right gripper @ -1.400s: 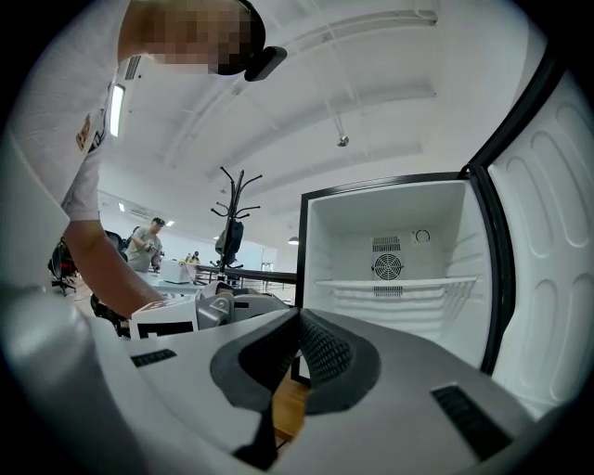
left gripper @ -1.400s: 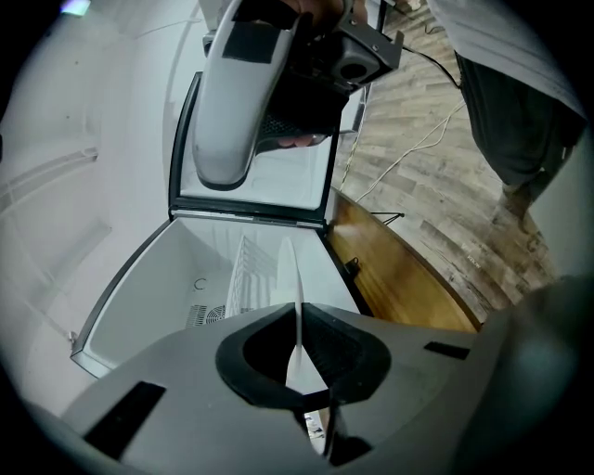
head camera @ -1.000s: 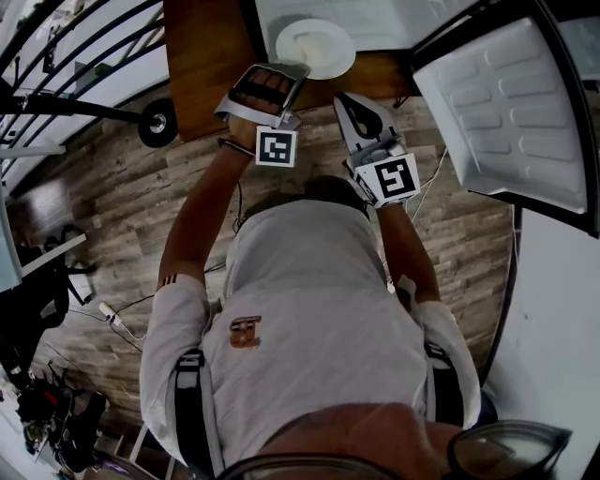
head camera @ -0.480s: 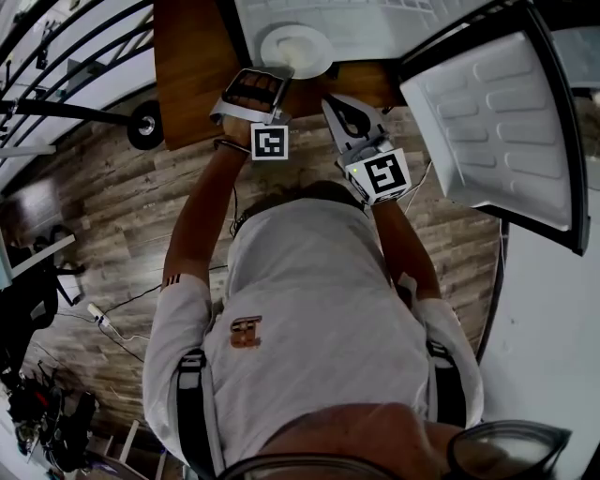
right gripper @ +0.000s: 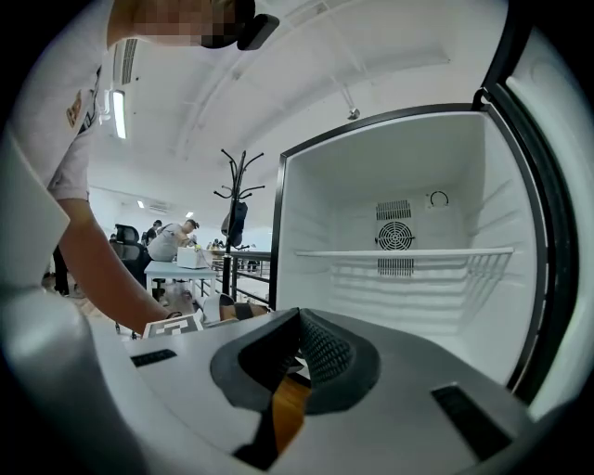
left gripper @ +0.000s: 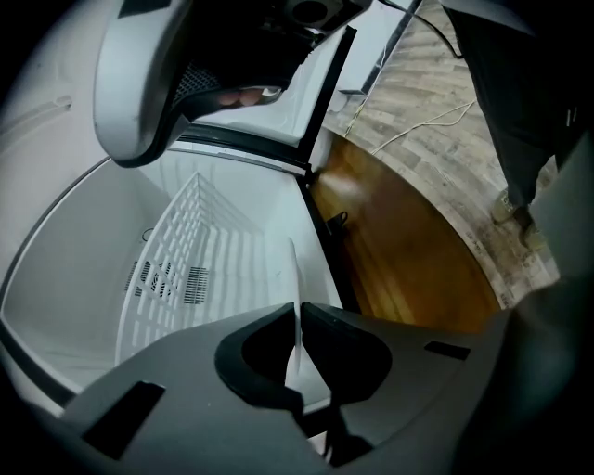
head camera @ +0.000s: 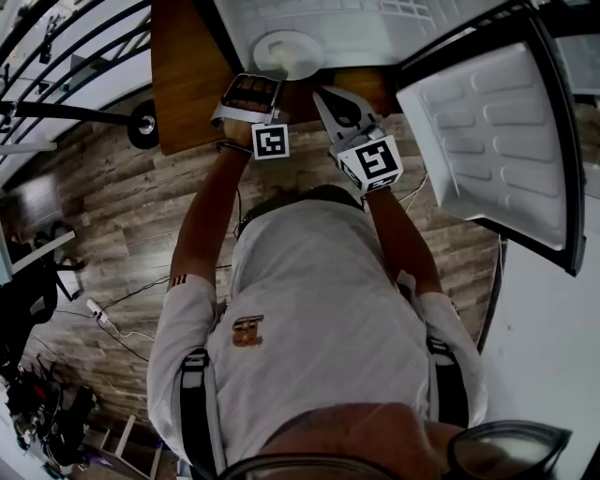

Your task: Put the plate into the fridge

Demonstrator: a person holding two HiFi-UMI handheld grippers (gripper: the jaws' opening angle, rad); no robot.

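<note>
The white plate [head camera: 286, 52] is gripped at its near rim by my left gripper [head camera: 255, 79], which is shut on it. In the left gripper view the plate [left gripper: 294, 306] shows edge-on between the jaws, pointing into the open fridge [left gripper: 83, 278] beside a white wire shelf [left gripper: 176, 269]. In the head view the plate lies over the fridge's white inside [head camera: 375, 28]. My right gripper [head camera: 325, 94] is close to the right of the left one, shut with nothing in it. In its own view the right gripper [right gripper: 295, 327] faces the fridge's shelf [right gripper: 399, 252].
The fridge door [head camera: 497, 122] stands wide open at the right. A brown wooden surface [head camera: 187, 75] runs under and left of the fridge front. A black rack with a wheel [head camera: 145, 122] is at the left. Cables [head camera: 122, 314] lie on the plank floor.
Both grippers have moved forward toward the fridge. The plate went with the left one, from the wooden edge to over the fridge's white inside.
</note>
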